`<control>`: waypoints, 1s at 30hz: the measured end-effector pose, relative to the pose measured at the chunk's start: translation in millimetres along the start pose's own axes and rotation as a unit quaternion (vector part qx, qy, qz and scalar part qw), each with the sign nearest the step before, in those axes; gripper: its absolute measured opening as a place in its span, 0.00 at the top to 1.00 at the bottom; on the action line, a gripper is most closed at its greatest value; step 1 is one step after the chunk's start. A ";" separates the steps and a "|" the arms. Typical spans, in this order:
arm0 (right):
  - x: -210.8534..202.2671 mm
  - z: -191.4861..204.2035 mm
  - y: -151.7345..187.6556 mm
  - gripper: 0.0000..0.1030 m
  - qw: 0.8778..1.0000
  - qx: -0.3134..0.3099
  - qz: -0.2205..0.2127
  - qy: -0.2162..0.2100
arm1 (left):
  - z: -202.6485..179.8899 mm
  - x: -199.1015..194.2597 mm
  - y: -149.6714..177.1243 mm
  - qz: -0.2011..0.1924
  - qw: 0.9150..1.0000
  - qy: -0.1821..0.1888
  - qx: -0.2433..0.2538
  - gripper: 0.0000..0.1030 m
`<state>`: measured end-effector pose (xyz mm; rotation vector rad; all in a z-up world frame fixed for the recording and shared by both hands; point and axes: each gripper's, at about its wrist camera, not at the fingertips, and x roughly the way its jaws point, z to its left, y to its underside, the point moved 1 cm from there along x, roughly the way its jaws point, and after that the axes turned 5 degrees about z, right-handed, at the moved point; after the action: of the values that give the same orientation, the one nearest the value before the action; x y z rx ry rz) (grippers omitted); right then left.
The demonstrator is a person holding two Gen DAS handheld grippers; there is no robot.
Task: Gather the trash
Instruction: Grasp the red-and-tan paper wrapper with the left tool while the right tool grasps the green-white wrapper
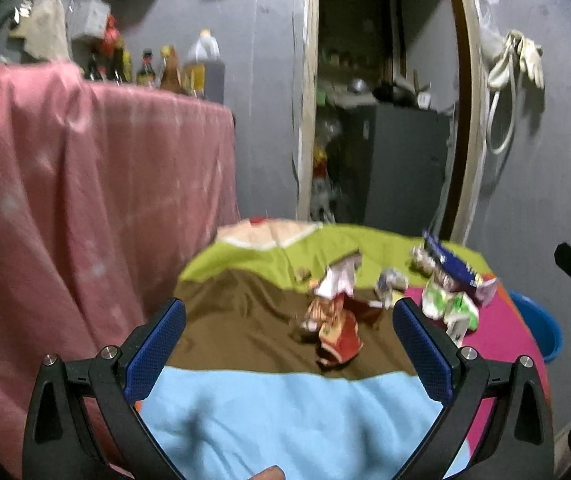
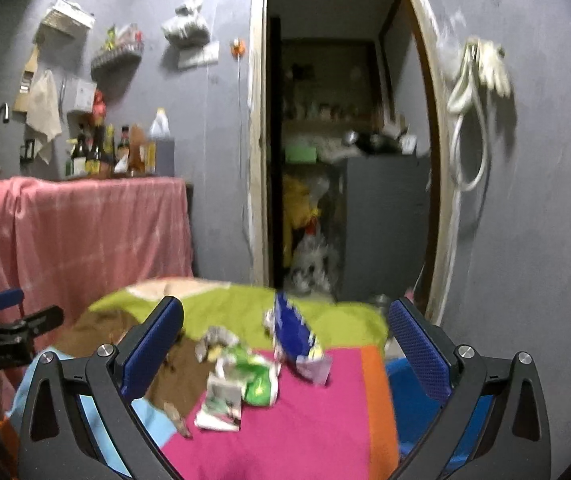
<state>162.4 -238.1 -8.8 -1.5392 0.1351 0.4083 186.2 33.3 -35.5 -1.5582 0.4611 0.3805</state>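
Both grippers, left gripper [image 1: 289,344] and right gripper [image 2: 285,344], have fingers spread wide and hold nothing. Crumpled wrappers [image 2: 245,380] lie on the patchwork cloth [image 2: 305,420], beside a blue bucket [image 1: 541,328].

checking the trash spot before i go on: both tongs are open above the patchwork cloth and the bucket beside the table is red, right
Not quite: the round plastic bucket is blue, not red, as the left wrist view shows. The rest holds: the left tongs and right tongs are both open above the multicoloured patchwork cloth.
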 end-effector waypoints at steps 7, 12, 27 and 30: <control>32.0 -12.3 19.2 0.00 0.997 0.021 0.072 -0.018 | 5.6 33.4 5.1 0.052 0.998 0.029 -0.028 0.03; 50.3 -4.2 23.5 0.11 0.994 0.001 0.099 -0.045 | -1.0 48.6 7.0 0.084 0.995 0.054 -0.022 0.20; 98.5 17.9 54.5 0.47 0.964 -0.014 0.235 -0.123 | -8.8 87.5 10.6 0.165 0.981 0.102 -0.014 0.63; 103.4 21.9 59.4 0.47 0.959 -0.014 0.251 -0.131 | -7.4 90.7 12.7 0.175 0.979 0.104 -0.022 0.68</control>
<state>234.2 -200.0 -98.7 -1.4546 0.3157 1.0149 257.4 20.6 -92.3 -1.5665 0.9031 0.5012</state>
